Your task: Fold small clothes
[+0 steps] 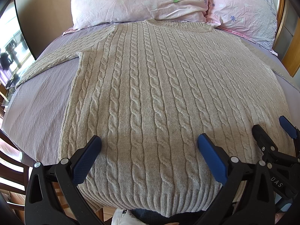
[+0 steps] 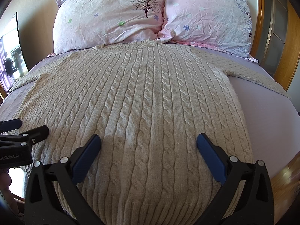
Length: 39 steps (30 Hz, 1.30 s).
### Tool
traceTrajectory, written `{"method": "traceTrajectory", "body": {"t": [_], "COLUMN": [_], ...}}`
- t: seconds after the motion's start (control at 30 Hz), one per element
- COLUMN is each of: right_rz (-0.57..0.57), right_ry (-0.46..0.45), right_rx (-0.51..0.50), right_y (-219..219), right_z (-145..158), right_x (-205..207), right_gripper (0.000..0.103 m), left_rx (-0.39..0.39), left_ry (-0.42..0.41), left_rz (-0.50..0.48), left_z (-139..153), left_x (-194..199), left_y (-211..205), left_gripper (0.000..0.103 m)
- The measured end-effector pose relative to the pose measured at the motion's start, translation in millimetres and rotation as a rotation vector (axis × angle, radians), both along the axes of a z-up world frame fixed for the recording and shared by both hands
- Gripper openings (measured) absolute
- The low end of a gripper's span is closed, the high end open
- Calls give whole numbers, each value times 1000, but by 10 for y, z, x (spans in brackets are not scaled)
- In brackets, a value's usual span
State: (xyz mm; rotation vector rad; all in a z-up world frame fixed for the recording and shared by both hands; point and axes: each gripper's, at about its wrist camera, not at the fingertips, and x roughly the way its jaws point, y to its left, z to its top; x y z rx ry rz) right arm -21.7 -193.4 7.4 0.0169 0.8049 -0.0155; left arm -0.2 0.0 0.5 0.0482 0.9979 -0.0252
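A beige cable-knit sweater (image 1: 150, 86) lies flat and face up on the bed, collar toward the pillows, both sleeves spread out sideways. It also fills the right wrist view (image 2: 142, 101). My left gripper (image 1: 149, 142) is open and empty, hovering over the sweater's lower left part near the hem. My right gripper (image 2: 149, 142) is open and empty over the lower right part. The right gripper also shows at the right edge of the left wrist view (image 1: 271, 129), and the left gripper shows at the left edge of the right wrist view (image 2: 26, 129).
The bed has a lilac sheet (image 1: 37, 108). Two pink floral pillows (image 1: 135, 1) (image 2: 206, 15) lean at the head of the bed. A wooden bed frame (image 2: 292, 43) runs on the right. A mirror (image 1: 11, 43) stands on the left.
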Motion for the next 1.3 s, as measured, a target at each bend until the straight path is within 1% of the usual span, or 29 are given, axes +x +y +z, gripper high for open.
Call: {"method": "traceTrajectory", "body": {"t": [0.63,0.9,0.97,1.0,1.03,1.07,1.1,1.17,1.2,1.23,1.27,1.3], "right_rz": [0,5,37,82,123,131,96,-41,-128,-227,-321,-423], "right_ry": [-1,-4,-30,-51,-65,-74,-107,-212,-247,-257,-250,-236], "right_rx": [0,-2,-3,13,47,94,142,252,305,357,404,441], "right_y": [0,-62,-70,-95,-179,-335,-538,-1179,-1537,-1933,-2322,-2719], "right_z": [1,84,75,77,90,166,288,594,717,799,832,824], "right_x": [3,-7,-10,-33,-62,-45,-25,-23,-4,39,98,164], "right_gripper": [101,101,101,101,101,101,101,101,101,101,101,97], "left_rx": [0,1,2,2,1,3,7,6,-17,-46,-110,-171], "left_ry": [-3,-12,-26,-37,-46,-62,-73,-83,-79,-82,-98,-120], "left_rz": [0,-2,-5,-9,-12,-19,-27,-44,-61,-75,-98,-115], "left_z": [1,-2,50,76,105,121,115,107,130,108,151,173], "left_x": [-3,-11,-15,-25,-30,-35,-64,-168,-140,-100,-62,-2], "left_y": [0,3,11,20,9,11,15,24,55,84,146,193], "left_gripper": [102,102,102,102,102,102,102,102,102,102,102,102]}}
